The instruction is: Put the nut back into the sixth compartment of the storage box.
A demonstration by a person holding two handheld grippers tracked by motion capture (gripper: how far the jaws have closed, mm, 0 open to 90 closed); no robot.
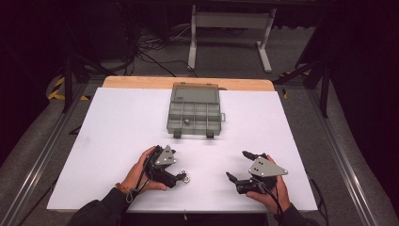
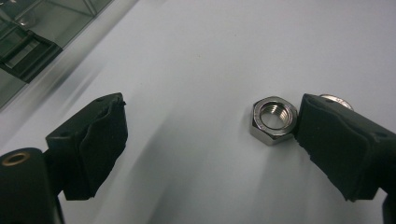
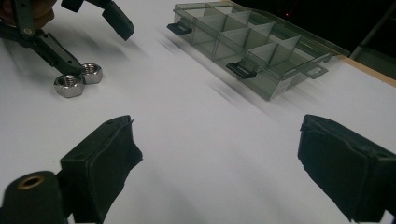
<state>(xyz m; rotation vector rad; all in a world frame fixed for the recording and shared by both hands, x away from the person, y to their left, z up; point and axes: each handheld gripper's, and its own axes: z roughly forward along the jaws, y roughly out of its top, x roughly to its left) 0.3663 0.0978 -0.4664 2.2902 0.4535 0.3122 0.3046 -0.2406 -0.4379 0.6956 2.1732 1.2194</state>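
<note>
The left gripper (image 2: 210, 140) stands with its jaws wide apart, one pad touching a steel hex nut (image 2: 273, 120) that lies on the white table (image 1: 117, 141), well short of the grey compartment box (image 1: 194, 113). A second nut (image 3: 92, 73) sits just beside the first (partly hidden, so contact is unclear). The right gripper (image 3: 215, 163), jaws also spread and holding nothing, hovers nearer the person than the box.

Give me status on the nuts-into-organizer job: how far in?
Early. Done: the organizer box is open, with one small piece already in a compartment. In hand: the left gripper is open around a hex nut, one jaw touching it; a second nut sits beside. Left: grasp and place both. The right gripper is open and idle.
</note>
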